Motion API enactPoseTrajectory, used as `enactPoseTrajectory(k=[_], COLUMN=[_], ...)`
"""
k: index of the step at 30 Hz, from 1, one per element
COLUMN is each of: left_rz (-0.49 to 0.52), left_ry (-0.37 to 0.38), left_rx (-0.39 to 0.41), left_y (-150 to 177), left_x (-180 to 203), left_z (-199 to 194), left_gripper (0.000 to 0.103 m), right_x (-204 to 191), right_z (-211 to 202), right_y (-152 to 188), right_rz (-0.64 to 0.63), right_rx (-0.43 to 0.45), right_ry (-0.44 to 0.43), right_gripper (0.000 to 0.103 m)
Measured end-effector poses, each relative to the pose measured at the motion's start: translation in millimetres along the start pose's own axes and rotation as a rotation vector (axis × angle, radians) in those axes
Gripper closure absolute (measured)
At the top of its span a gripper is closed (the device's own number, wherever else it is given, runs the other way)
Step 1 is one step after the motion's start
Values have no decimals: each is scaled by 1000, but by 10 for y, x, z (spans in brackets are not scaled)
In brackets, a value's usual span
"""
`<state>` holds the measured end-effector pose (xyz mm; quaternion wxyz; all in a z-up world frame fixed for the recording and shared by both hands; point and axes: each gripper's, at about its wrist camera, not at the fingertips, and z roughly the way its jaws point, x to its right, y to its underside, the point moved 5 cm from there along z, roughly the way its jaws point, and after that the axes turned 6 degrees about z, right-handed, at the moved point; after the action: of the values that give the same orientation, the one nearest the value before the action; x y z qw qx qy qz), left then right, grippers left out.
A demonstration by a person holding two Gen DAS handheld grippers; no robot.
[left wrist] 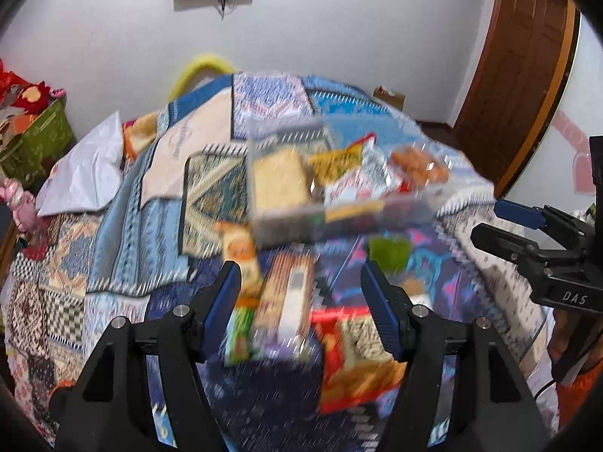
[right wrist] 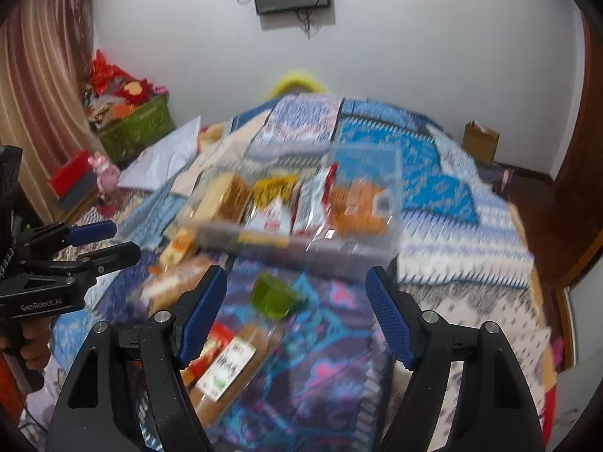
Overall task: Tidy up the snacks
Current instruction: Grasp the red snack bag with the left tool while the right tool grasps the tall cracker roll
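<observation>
Hovering over the bed (right wrist: 433,173), left gripper (left wrist: 301,293) and right gripper (right wrist: 296,303) both stand wide apart, holding nothing. Loose packets lie near the clear bin (right wrist: 297,207) at twelve o'clock — presumably staged for loading; blur hides detail.

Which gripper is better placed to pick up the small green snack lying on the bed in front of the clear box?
Probably right. The green snack lies almost centred ahead of the open right gripper. For the left gripper, also open, it sits off toward the right finger, with the long packet between its fingers instead.

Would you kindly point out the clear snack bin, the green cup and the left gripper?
clear snack bin (right wrist: 301,243), right wrist view, front wall.
green cup (right wrist: 272,297), right wrist view, side.
left gripper (left wrist: 301,301), left wrist view, midway between fingers.
</observation>
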<state>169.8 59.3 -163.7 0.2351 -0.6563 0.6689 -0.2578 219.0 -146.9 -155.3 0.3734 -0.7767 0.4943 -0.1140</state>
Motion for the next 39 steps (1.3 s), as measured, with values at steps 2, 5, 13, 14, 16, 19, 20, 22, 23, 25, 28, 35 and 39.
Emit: enactPoseTrajectory(k=[2, 5, 13, 14, 16, 19, 20, 22, 23, 25, 28, 35, 39], left_rz=[-16, -23, -18, -17, -19, -21, -24, -27, -27, -24, -20, 24, 23], left_ry=[9, 13, 31, 35, 45, 40, 46, 55, 57, 61, 81, 117, 127], left_rx=[-29, -67, -115, -119, -125, -118, -118, -122, -121, -115, -110, -157, -166], left_y=[152, 345, 668, 687, 712, 710, 705, 697, 694, 686, 668, 674, 640], left_x=[-31, -43, -1, 20, 57, 76, 82, 100, 115, 154, 245, 486, 561], left_z=[31, 77, 109, 120, 139, 132, 128, 122, 113, 90, 77, 242, 339], left_gripper=[38, 38, 38, 38, 38, 38, 38, 38, 38, 38, 38, 38, 36], right_x=[-43, -112, -212, -221, -227, -208, -191, -176, -172, -170, -165, 24, 135], right_z=[64, 202, 444, 461, 496, 490, 484, 486, 479, 441, 376, 292, 236], right_y=[119, 333, 644, 663, 708, 736, 739, 756, 761, 764, 782, 834, 855], right_rz=[1, 16, 10, 13, 18, 28, 33, 45, 47, 37, 11, 21, 38], right_rx=[-27, -83, -181, -192, -205, -203, -205, -212, -220, -216, -208, -202, -204], right_ry=[-2, -23, -23, -28, -30, -43, -55, -84, -97, -107, -101, -63, -56], right_gripper=[29, 29, 30, 30, 30, 30, 31, 37, 42, 49, 56, 58, 58])
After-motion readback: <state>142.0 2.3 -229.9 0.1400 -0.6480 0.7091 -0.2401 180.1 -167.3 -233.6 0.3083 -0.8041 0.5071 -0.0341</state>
